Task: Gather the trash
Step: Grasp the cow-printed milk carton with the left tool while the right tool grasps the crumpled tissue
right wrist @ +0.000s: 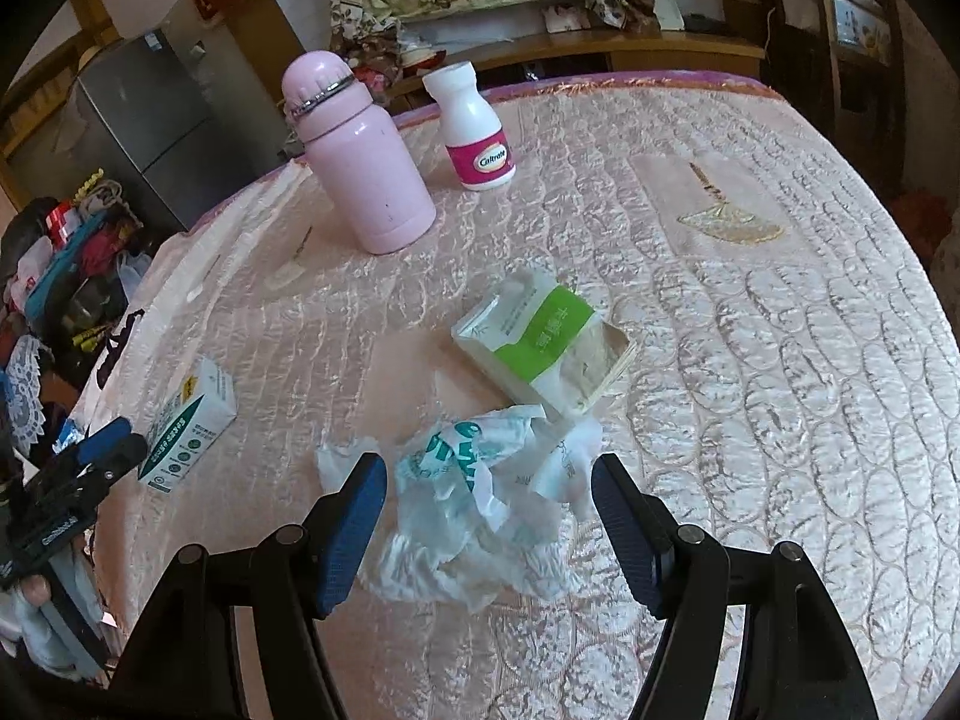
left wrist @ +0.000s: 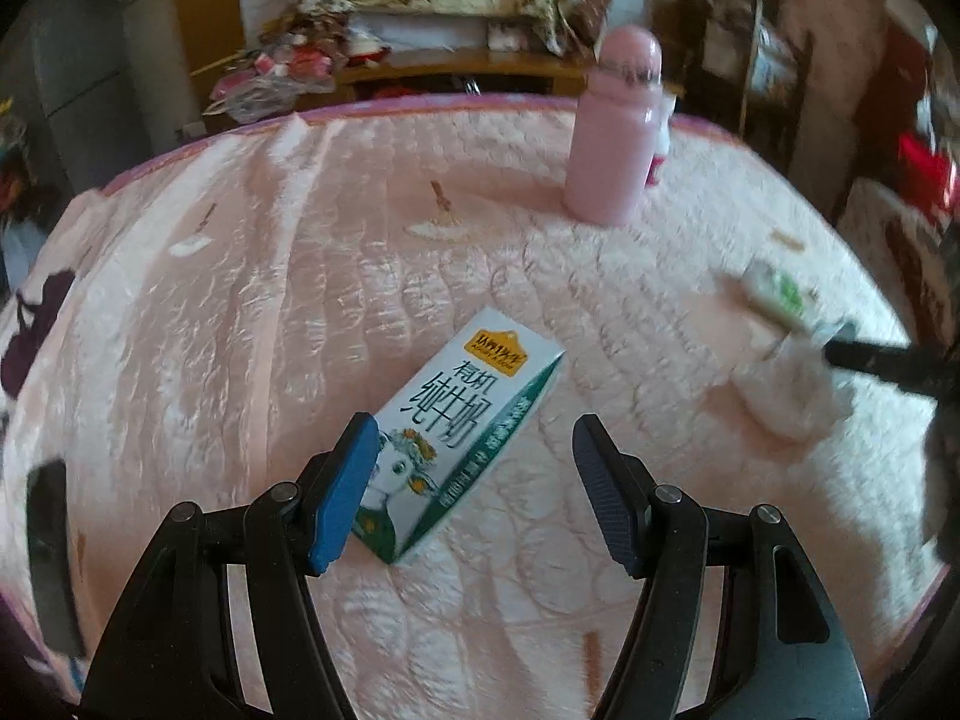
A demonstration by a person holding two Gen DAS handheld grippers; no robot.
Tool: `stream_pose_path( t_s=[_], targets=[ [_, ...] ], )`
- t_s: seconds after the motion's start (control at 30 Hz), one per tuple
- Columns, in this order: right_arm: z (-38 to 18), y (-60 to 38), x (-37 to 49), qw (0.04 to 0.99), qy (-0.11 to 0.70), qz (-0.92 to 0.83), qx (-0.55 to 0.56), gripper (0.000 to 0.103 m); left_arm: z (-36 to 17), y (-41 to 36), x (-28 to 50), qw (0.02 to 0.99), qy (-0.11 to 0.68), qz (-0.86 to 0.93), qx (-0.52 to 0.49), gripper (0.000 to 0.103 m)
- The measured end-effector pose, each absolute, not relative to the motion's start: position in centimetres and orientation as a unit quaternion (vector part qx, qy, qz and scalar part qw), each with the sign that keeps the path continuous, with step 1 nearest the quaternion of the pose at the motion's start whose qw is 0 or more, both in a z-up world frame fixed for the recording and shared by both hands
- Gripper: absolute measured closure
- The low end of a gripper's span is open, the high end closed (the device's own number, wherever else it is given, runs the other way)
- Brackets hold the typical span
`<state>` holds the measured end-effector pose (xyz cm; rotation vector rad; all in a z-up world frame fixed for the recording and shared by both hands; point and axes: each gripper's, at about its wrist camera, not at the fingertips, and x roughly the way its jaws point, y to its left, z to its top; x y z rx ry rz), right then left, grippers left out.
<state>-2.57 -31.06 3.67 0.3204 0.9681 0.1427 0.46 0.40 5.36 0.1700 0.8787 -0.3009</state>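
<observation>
1. The left tool (left wrist: 474,489) stands wide open with nothing in its grip. Its blue ribbed pads sit on either side of the near end of a milk carton (left wrist: 459,438), and the 9 o'clock pad overlaps the carton's edge in the left wrist view; whether they touch I cannot tell.
2. The carton is a glossy white-and-green cardboard box lying flat on the worktop (left wrist: 240,312), its long axis running toward 1 o'clock.
3. The right tool (right wrist: 489,519) is also spread wide and holds nothing. A crumpled, translucent plastic wrapper (right wrist: 474,498) with green print lies between its pads.
4. Just past the wrapper, at 12 o'clock, lies a flat snack packet (right wrist: 540,345) with a green band and a clear window.
5. The worktop cover is pink quilted satin, shiny and stitched in scallops.
6. A smooth pink flask (right wrist: 360,162) with a domed lid stands upright toward 11 o'clock in the right wrist view. Just beside it stands a white plastic pill bottle (right wrist: 477,126) with a magenta label.
</observation>
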Motion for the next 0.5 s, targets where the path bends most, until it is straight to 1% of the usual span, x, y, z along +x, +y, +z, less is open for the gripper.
stream_pose_path(
  t_s=[0.27,0.3,0.33,0.37,0.4,0.43,0.47,0.5],
  targets=[
    [2.9,-31.3,-2.0,0.867,0.468,0.068,0.158,0.035,3.7,0.1,2.8,0.883,0.435,-0.123,0.127,0.037],
    [2.9,-31.3,-2.0,0.867,0.467,0.070,0.159,0.036,3.6,0.1,2.9,0.883,0.435,-0.121,0.127,0.037],
    [3.0,-31.4,-2.1,0.869,0.464,0.071,0.158,0.040,3.6,0.1,2.9,0.884,0.435,-0.118,0.125,0.037],
    [3.0,-31.5,-2.2,0.870,0.461,0.073,0.159,0.053,3.6,0.1,2.8,0.884,0.435,-0.115,0.125,0.037],
    [3.0,-31.6,-2.3,0.870,0.461,0.075,0.159,0.060,3.6,0.0,2.8,0.883,0.436,-0.111,0.129,0.038],
    [3.0,-31.8,-2.4,0.870,0.459,0.077,0.164,0.063,3.6,-0.2,2.7,0.883,0.436,-0.109,0.134,0.038],
    [3.1,-32.0,-2.6,0.871,0.456,0.078,0.168,0.074,3.6,-0.5,2.5,0.882,0.436,-0.108,0.141,0.043],
    [3.2,-32.2,-2.8,0.871,0.452,0.079,0.173,0.076,3.7,-0.7,2.2,0.882,0.434,-0.108,0.147,0.054]
  ],
)
